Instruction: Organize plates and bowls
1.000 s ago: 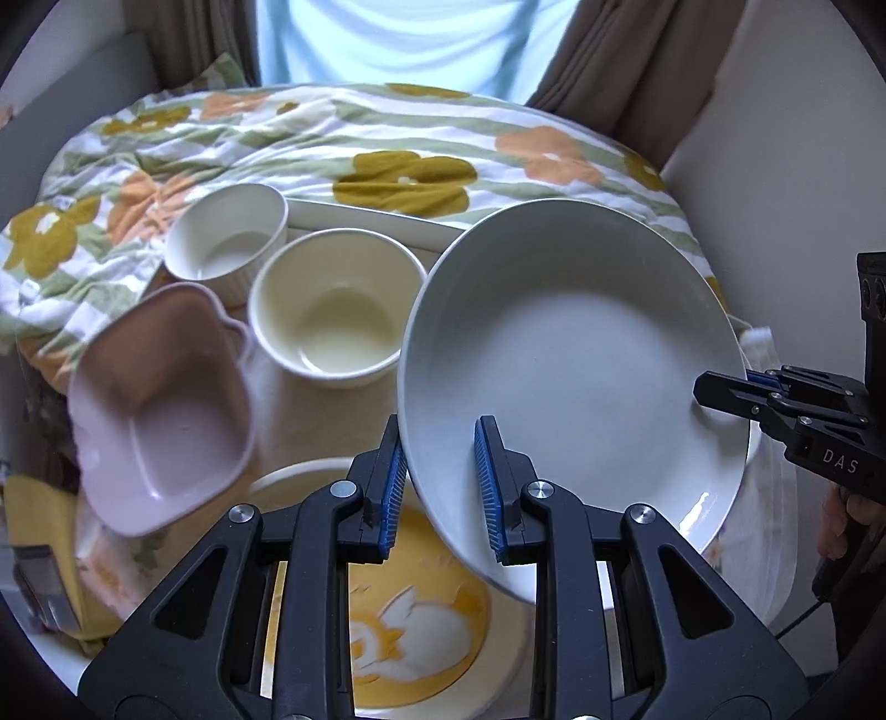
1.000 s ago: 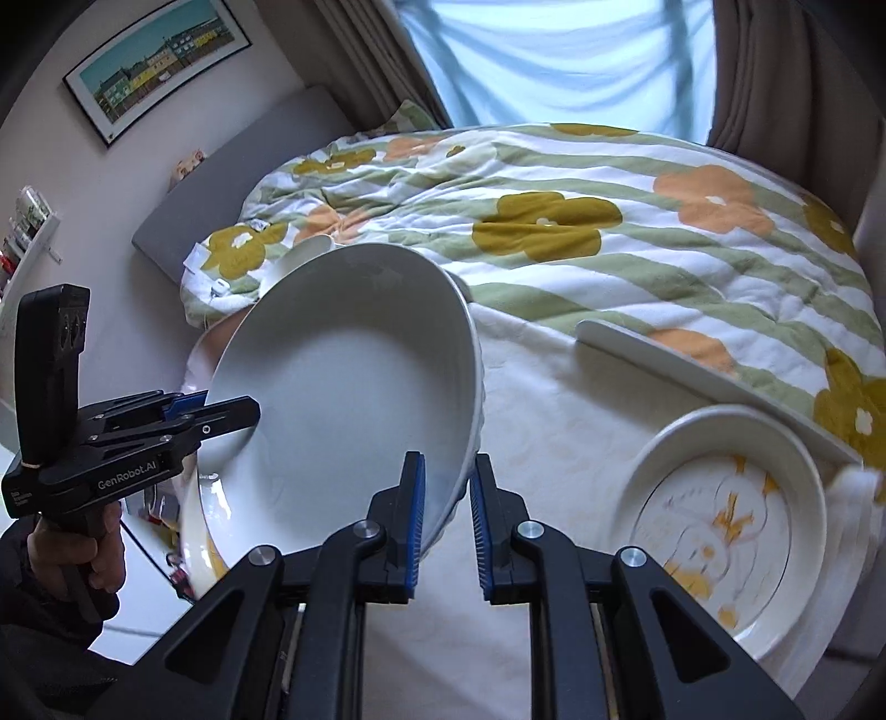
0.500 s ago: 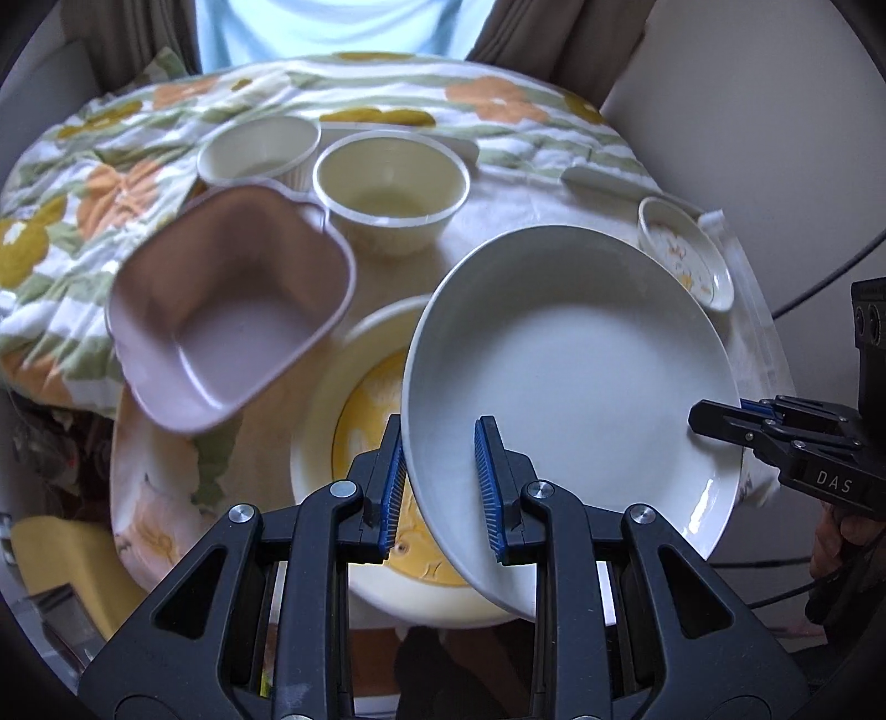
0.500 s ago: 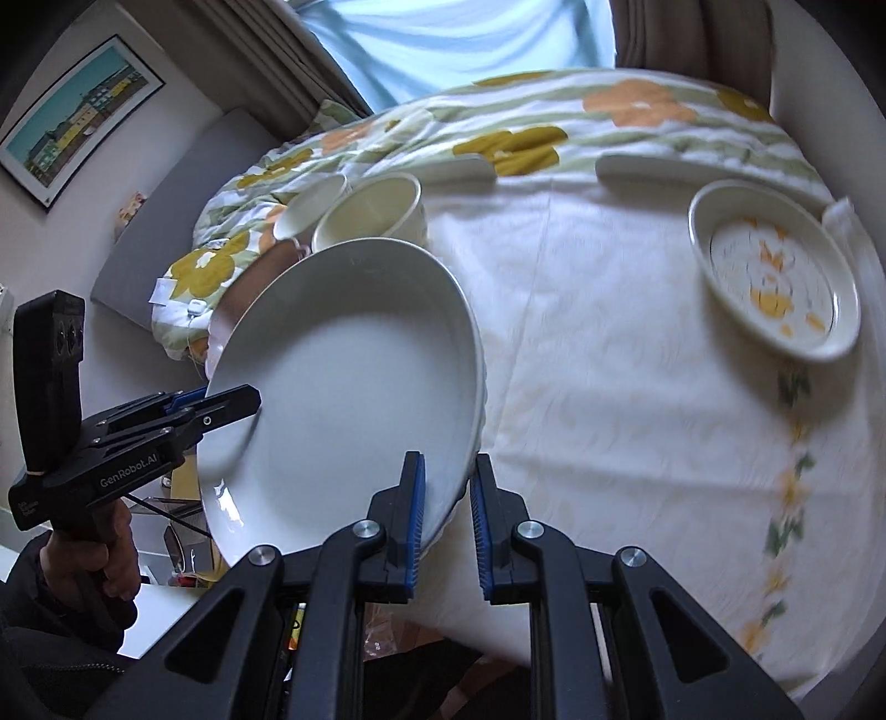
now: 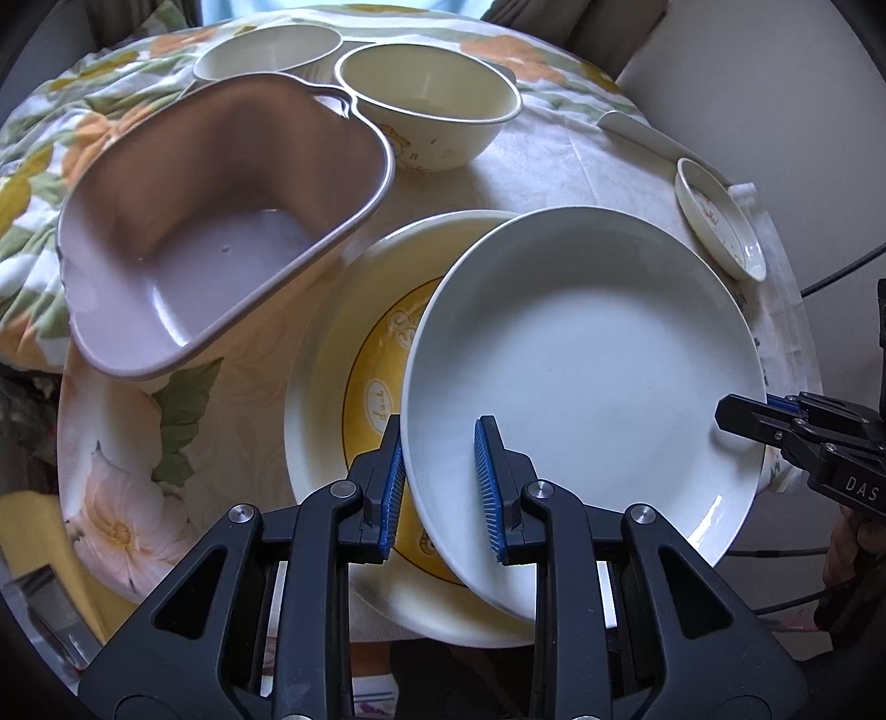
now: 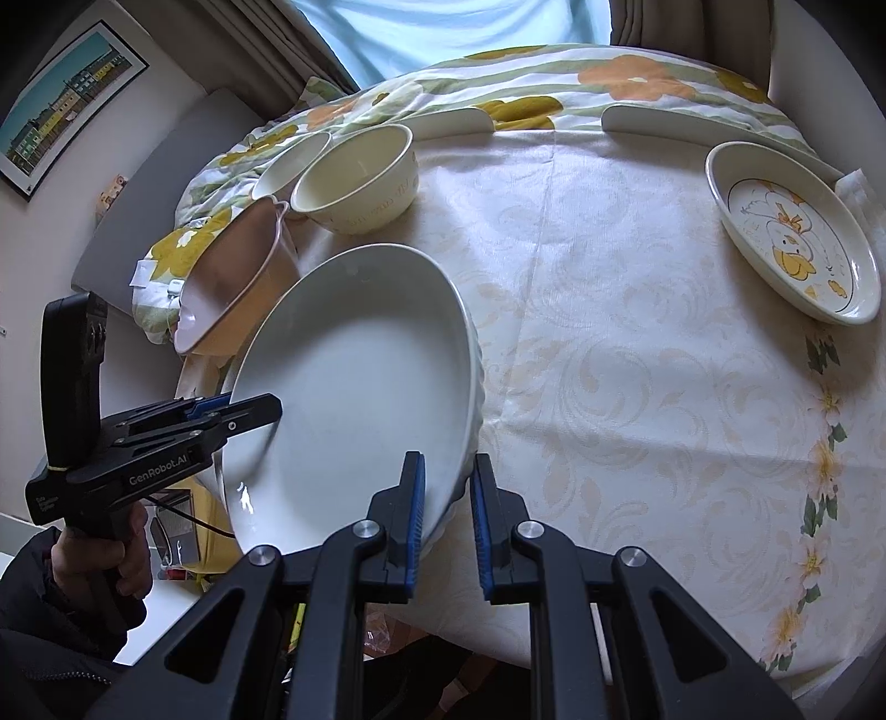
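A large white plate [image 5: 587, 354] is held in the air, tilted, above the near left part of the surface [image 6: 637, 332], which carries a pale patterned cloth. The plate is plain and glossy inside with a shallow well; its outer wall shows a ribbed, scalloped profile in the right wrist view. The left tool [image 5: 440, 487] is clamped on its near rim, one blue pad inside the well and the other beneath. The right tool [image 6: 447, 518] grips the opposite rim in the same way, jaws narrow.

Directly below the white plate lies a cream plate with a yellow centre [image 5: 354, 354]. Most of its printed figure is covered by the white plate; only the word "duck" and part of an outline can be read. To the far left, a pink bowl [image 5: 210, 232] of irregular shape stands close to the camera. Behind it stand a cream bowl [image 5: 429, 99] with faint lettering on its side, too small to read, and a second pale bowl [image 5: 266, 52], partly hidden by the pink one. At the far right of the surface rests a small oval dish with a duck print [image 6: 792, 232].

Whether the white plate touches the plate beneath cannot be told. A hand [image 6: 111, 559] on the left tool's grip is partly cut off at the frame edge.
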A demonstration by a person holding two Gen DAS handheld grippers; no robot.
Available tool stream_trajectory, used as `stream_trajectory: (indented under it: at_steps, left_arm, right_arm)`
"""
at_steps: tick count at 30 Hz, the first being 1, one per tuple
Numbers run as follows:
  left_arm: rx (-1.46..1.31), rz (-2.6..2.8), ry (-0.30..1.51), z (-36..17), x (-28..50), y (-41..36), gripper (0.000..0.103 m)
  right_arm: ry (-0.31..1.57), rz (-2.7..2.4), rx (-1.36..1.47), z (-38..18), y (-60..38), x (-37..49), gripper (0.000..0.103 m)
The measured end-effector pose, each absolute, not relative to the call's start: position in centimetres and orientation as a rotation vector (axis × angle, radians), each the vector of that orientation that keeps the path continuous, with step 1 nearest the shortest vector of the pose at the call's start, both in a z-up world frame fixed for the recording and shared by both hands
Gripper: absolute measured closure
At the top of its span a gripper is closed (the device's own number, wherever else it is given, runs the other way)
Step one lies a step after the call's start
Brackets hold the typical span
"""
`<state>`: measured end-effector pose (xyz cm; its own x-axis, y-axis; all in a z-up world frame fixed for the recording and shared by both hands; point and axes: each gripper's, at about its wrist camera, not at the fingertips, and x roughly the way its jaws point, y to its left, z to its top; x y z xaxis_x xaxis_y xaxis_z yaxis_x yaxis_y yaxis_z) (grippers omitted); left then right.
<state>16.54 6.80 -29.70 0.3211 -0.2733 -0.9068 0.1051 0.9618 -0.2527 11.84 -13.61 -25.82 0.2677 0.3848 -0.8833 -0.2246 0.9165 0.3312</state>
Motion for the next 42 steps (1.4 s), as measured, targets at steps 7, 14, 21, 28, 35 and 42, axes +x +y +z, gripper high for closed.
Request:
stream_trajectory:
  at_steps: [7,14,21,28,35,42]
  left_arm:
    - [-0.116,-0.228,1.242,-30.6,16.9,6.0,0.082]
    - [-0.033,-0.192,1.227,-30.3,16.8,5.1,0.082]
    - [0.182,-0.128,1.181,-29.8,16.1,3.2,0.082]
    - [0.247,-0.089,1.165,-29.6,15.8,3.2,0.082]
    - [0.279,-0.062,1.154,-29.4,15.5,3.5,0.082]
    - [0.291,-0.045,1.147,-29.1,15.2,3.5,0.082]
  right_arm:
    - [1.235,0.416,0.157,-25.8,-13.4,12.0,0.088]
    - [1.227,0.414,0.099,-25.7,-12.9,12.2,0.088]
    - [1.217,0.387,-0.083,-26.0,-11.0,12.3,0.088]
    - [1.218,0.378,-0.174,-26.5,-9.8,12.5,0.088]
    - [1.216,0.368,-0.234,-26.8,-8.6,12.7,0.088]
    - [1.212,0.351,-0.249,-26.7,-8.2,12.7,0.088]
